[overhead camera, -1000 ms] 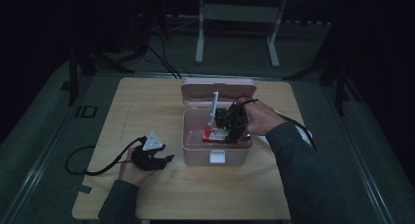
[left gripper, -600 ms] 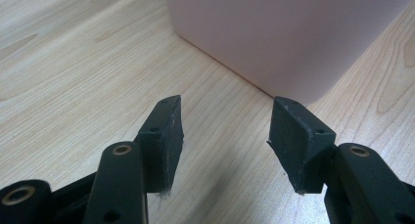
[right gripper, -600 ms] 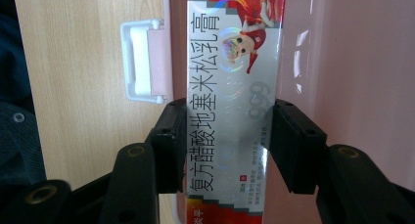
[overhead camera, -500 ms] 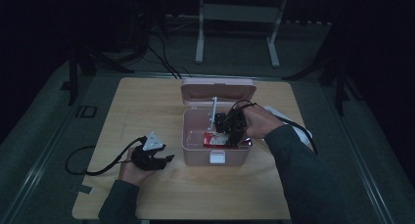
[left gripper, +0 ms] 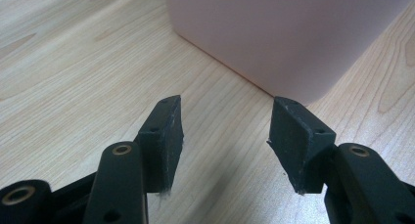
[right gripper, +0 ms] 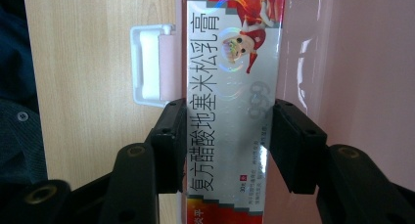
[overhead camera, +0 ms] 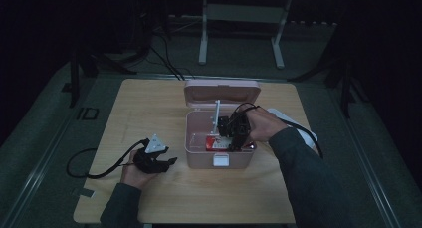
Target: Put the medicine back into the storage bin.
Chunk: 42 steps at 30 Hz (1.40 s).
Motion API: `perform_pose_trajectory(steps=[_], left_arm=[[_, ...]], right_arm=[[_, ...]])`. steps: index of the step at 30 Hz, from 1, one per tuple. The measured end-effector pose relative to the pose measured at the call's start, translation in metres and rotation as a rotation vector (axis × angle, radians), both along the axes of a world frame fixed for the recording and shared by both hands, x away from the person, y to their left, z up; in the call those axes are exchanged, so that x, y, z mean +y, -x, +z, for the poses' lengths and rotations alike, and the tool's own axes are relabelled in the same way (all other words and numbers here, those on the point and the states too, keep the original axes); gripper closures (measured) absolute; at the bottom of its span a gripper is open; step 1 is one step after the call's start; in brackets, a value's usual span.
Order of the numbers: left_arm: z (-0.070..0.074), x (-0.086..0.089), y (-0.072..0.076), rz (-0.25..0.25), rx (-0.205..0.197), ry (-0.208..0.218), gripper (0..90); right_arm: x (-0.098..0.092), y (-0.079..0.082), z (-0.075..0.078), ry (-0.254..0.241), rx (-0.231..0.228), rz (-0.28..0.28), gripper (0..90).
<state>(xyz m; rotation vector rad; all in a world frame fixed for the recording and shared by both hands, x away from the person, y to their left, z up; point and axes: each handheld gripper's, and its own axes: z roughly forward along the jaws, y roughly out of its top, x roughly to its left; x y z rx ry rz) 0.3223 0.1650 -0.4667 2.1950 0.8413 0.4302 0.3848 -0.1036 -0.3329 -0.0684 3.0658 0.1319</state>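
The right hand-held gripper (right gripper: 222, 136) clamps a glossy red-and-silver carton (right gripper: 230, 101) inside the smooth pink plastic box (overhead camera: 199, 153); at nine o'clock, the left hand-held gripper (left gripper: 225, 136) gapes empty over the woodgrain tabletop (left gripper: 73, 77).

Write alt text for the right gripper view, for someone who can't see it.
Two black jaws of the right gripper clamp the sides of a red and silver carton printed with Chinese text and a cartoon figure, held inside a pink box. The box's white latch and the wooden table show at left, with a dark sleeve at the edge.
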Motion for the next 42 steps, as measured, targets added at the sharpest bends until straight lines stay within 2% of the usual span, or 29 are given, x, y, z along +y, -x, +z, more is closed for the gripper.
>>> perform_pose_trajectory(steps=[7,36,42], left_arm=[[0.0001,0.0001,0.0001,0.0,0.0,-0.001,45.8],[0.0,0.0,-0.0001,0.001,-0.001,-0.002,45.7],[0.0007,0.0007,0.0001,0.0,-0.003,-0.002,45.8]], right_arm=[[0.0015,0.001,-0.0016,0.007,0.007,0.017,51.3],[0.0031,-0.0019,-0.0025,0.014,0.039,0.009,50.3],[0.0017,-0.0054,-0.0025,0.015,0.062,-0.017,49.7]])
